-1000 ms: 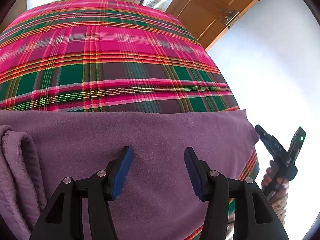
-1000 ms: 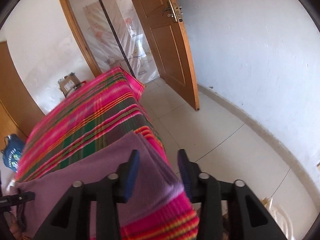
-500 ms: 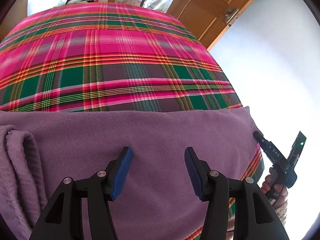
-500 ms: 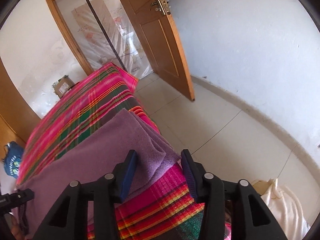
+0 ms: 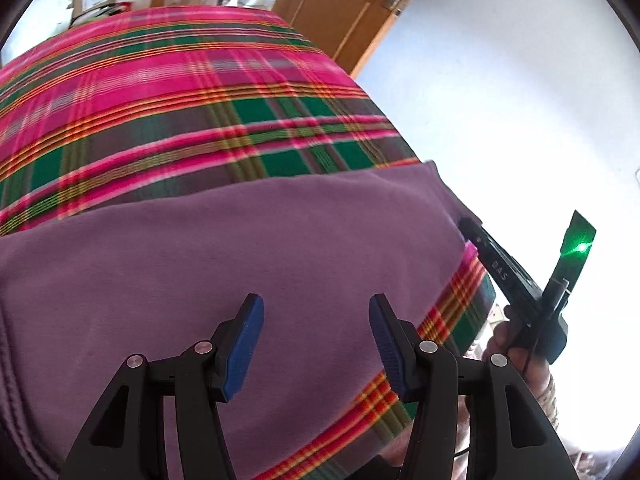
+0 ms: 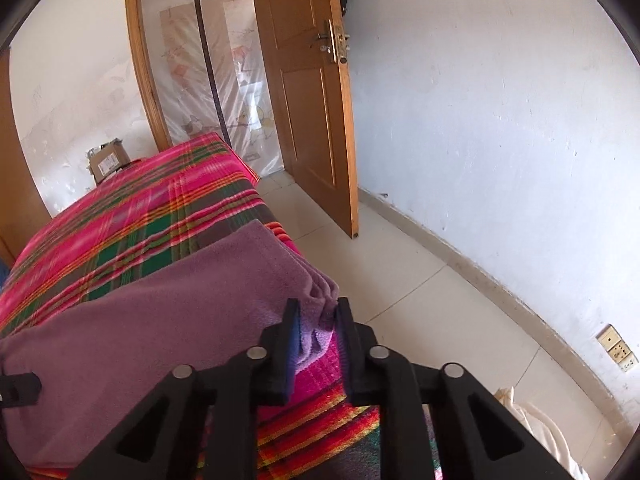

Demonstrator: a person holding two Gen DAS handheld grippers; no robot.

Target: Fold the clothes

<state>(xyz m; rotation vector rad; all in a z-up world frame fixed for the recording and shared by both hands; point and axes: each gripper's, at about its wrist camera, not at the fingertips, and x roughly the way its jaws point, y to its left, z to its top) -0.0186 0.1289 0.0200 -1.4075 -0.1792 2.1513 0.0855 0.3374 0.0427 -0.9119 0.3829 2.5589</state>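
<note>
A purple garment (image 5: pixel 240 248) lies folded across the near end of a bed with a pink and green plaid cover (image 5: pixel 180 92). My left gripper (image 5: pixel 316 340) hovers open just above the garment, nothing between its blue pads. In the right wrist view the purple garment (image 6: pixel 152 312) reaches the bed's right edge, and my right gripper (image 6: pixel 318 328) is shut on its bunched right corner. From the left wrist view, the right gripper (image 5: pixel 516 280) shows at the garment's right edge, held by a hand (image 5: pixel 504 344).
The plaid cover (image 6: pixel 132 224) stretches away toward a cardboard box (image 6: pixel 108 160) and a plastic-covered doorway (image 6: pixel 216 80). An open wooden door (image 6: pixel 316 112) stands right of the bed. Tiled floor (image 6: pixel 420 300) and a white wall (image 6: pixel 500 120) lie to the right; pale cloth (image 6: pixel 536 420) sits low right.
My right gripper moved in to the garment's right corner and shut on it. The left gripper shifted right over the garment and stayed open.
</note>
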